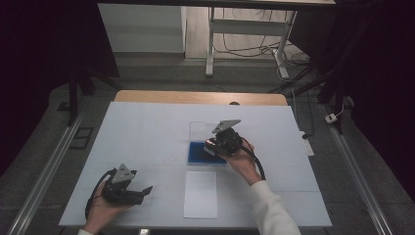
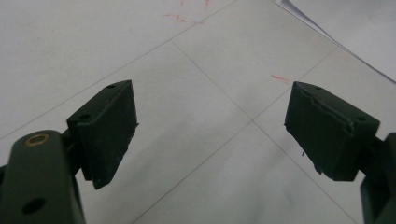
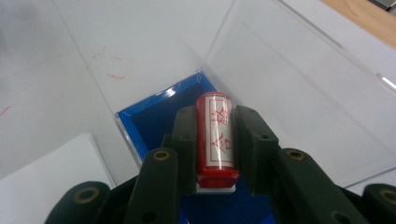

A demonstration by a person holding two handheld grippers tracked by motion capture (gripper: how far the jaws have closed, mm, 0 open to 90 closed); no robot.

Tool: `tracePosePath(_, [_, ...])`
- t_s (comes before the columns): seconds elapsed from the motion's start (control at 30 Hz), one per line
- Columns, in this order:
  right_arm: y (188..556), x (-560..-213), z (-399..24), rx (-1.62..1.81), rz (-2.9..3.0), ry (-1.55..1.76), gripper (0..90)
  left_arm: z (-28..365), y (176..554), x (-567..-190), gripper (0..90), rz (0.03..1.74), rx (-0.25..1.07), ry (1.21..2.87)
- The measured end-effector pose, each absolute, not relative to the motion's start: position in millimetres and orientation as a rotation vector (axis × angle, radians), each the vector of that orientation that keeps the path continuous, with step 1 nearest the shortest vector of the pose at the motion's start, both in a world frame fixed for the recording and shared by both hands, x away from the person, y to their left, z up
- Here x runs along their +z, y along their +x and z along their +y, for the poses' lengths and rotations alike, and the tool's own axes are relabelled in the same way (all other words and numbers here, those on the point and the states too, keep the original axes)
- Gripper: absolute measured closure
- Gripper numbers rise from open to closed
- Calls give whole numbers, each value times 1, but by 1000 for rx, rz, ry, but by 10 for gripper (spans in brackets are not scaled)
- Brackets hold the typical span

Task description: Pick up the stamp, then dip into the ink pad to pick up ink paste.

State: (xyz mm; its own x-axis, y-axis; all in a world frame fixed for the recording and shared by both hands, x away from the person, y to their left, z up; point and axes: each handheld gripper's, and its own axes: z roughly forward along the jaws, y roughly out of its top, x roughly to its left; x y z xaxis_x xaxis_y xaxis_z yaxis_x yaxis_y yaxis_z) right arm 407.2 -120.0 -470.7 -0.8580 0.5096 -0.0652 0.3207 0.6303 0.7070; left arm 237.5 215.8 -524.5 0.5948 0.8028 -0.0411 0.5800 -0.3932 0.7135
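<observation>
The right claw [image 3: 214,140] grips a red stamp [image 3: 215,135] above the blue ink pad [image 3: 154,116], probably to ink it; the left claw [image 2: 210,130] rests released on the desk [image 2: 70,42]

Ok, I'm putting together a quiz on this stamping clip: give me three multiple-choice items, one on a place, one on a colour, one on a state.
1. Where does the white paper sheet lie?
A. nearer the person than the blue ink pad box
B. inside the box
C. under the left gripper

2. What colour is the stamp?
A. green
B. red
C. yellow

3. How do the left gripper's jaws stand?
A. shut on the paper
B. shut on nothing
C. open, nothing between them

Answers: 1 A, the high view shows the sheet below the box. 2 B, red in the right gripper. 3 C, bare table shows between them.
</observation>
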Motion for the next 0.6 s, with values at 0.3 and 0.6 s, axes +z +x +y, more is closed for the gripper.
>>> tracePosePath(0.3, [401, -458, -122, 1076, 2578, 643, 699, 217, 237, -524, 175, 1093, 407, 2119])
tracePosePath(0.6, [398, -450, -123, 1071, 2555, 637, 699, 217, 237, -524, 175, 1094, 409, 2117])
